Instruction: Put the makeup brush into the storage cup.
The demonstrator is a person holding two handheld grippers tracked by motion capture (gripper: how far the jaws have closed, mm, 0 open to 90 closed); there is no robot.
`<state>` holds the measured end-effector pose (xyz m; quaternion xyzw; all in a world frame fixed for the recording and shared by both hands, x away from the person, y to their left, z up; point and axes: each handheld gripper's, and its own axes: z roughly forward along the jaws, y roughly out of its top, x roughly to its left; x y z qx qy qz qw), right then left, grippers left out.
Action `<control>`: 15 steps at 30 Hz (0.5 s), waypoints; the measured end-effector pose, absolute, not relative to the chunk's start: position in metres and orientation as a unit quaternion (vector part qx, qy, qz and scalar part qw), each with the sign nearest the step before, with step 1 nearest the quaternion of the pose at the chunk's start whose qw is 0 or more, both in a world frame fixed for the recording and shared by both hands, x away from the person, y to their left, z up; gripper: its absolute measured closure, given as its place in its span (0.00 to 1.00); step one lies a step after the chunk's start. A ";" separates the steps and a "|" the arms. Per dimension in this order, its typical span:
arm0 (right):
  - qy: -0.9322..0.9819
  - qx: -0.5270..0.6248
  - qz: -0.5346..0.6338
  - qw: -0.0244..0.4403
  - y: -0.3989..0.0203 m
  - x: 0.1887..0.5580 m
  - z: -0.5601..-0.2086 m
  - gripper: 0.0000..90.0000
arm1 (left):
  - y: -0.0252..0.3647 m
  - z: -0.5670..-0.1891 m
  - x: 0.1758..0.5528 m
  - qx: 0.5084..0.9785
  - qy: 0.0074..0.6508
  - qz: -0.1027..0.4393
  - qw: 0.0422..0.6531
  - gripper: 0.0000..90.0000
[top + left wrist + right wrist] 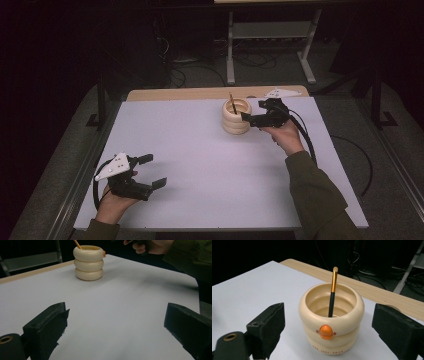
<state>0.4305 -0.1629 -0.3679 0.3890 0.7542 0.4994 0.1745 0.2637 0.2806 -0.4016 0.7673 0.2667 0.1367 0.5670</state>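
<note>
Cream-coloured and glossy, the ribbed pot (331,322) was built as three stacked rounded rings with an open mouth. A small orange knob (326,330) sat on the side of the pot facing the right gripper, and a line of small lettering ran round the lowest ring; the lettering was too small to read with confidence. One slim brush (332,297) stood inside, leaning against the inner wall, its lower shaft dark, its upper ferrule orange-gold and its tip pale.

The pot stood upright on the white table surface (210,165), toward the far right part of it, close to the bare wooden strip (190,93) along the far edge.

The right gripper (246,118) was held level just beside the pot, on its right in the high view. Its jaws stood wide apart, one to either side of the pot, with a gap visible between each pad and the pot wall; nothing was gripped.

The left gripper (152,171) rested low at the near left of the table, well apart from the pot, jaws spread wide and holding nothing.
</note>
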 end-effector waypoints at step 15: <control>0.756 0.374 0.505 0.182 -0.180 0.400 -0.364 0.09 | 0.280 -0.402 0.263 0.768 0.267 0.137 0.566 0.04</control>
